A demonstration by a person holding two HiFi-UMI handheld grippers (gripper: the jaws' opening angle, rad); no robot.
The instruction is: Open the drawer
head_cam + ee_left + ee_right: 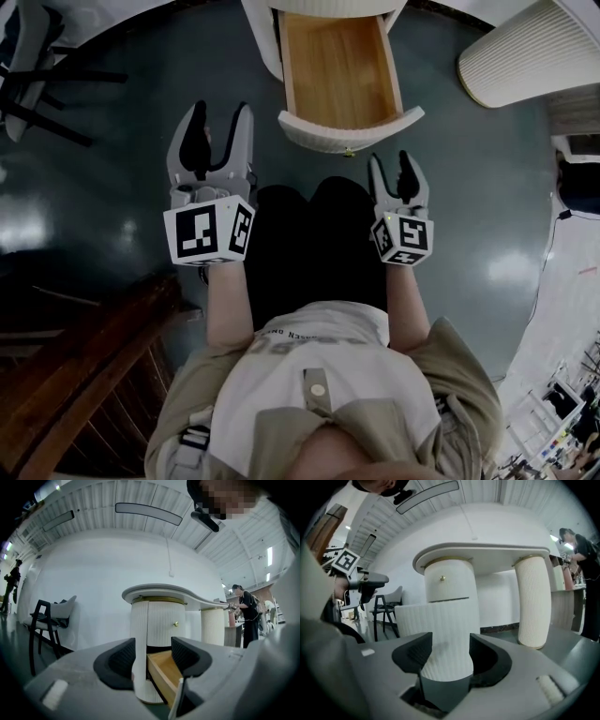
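Straight ahead of me, at the far side of the dark floor, the drawer [339, 70] stands pulled out of the white ribbed table [159, 592], its bare wooden bottom showing. Both my forearms reach forward side by side. My left tongs [222, 117] hang left of the drawer, jaws apart and empty. My right tongs [391, 164] sit just near the drawer's curved front, jaws wide, gripping nothing.

Drawer [349, 129]: stands pulled out of the white ribbed cabinet [265, 42], extending toward the near side. Front panel curved, ribbed, white, with a small brass knob [349, 151] at centre. Interior is light wood.
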